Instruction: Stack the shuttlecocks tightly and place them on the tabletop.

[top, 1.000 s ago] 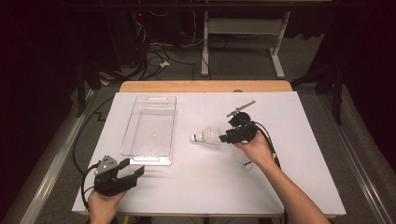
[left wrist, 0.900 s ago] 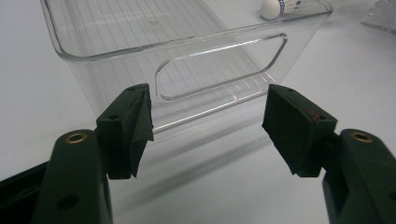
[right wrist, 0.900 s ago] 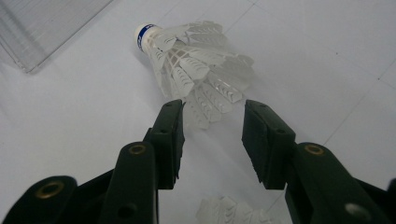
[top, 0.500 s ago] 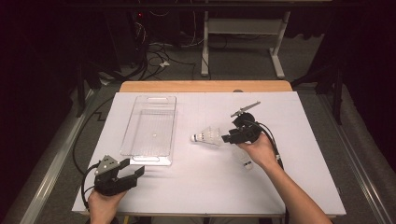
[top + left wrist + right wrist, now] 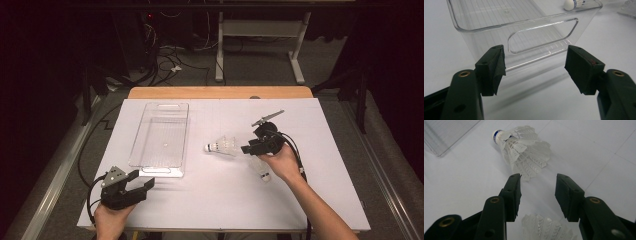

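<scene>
Right gripper (image 5: pixel 248 148) w/ black jaws parted, nothing between them, pointing at the white feathered shuttlecock w/ white cork tip and blue band (image 5: pixel 221 146), which lies on its side on the white table top (image 5: pixel 320 200) just at 9 o'clock of the jaw tips, cork end pointing to 9; in the right gripper view the skirt sits just ahead of the left jaw at approx 11 o'clock, so the jaws are offset; risk, as I judge it: closing from here could clip only the skirt edge and crush or bend feathers, or nudge the light shuttlecock so it rolls off towards the clear rectangular plastic bin w/ handle cut-outs (image 5: pixel 161 140); a second white feathered shuttlecock (image 5: pixel 261 169) lies under the right hand at approx 5 o'clock of the gripper, its skirt showing below the jaws in that view; hand or cable could drag it; left gripper (image 5: pixel 137 186) released wide, holding nothing, near the bin's near end at 7 o'clock; a bump there would shift the bin; writing: blue band on the cork shows some print, too blurred to read; no other labels or brands legible.
</scene>
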Available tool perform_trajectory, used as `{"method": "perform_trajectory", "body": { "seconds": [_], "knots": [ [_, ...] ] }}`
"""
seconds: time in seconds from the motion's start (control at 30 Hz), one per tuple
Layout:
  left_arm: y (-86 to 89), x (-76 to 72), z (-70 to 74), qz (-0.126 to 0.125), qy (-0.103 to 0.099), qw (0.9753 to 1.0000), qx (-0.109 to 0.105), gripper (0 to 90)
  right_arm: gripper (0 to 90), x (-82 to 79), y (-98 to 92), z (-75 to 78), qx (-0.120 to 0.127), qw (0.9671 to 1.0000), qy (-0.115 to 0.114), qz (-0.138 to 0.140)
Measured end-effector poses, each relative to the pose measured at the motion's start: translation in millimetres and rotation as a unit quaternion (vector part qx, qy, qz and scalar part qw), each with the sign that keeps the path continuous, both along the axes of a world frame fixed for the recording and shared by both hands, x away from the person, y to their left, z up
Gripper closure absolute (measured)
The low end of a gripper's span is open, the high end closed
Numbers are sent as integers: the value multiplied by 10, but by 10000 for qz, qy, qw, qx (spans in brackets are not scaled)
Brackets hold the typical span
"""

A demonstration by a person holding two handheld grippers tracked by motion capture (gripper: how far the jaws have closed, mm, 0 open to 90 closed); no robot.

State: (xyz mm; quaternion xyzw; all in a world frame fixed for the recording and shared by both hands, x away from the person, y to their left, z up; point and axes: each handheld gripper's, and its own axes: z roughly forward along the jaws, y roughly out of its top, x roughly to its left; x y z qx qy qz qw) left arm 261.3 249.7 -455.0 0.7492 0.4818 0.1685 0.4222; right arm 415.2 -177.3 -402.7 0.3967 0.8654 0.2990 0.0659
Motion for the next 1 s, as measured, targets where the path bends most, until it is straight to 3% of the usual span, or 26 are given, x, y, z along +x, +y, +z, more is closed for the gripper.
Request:
{"method": "perform_trajectory", "body": {
  "seconds": [1.0],
  "knots": [
    [22, 1, 0, 100, 11, 9998, -142, 320, 576, -125, -185, -4, -168, 9998, 97, 11]
  ]
}}
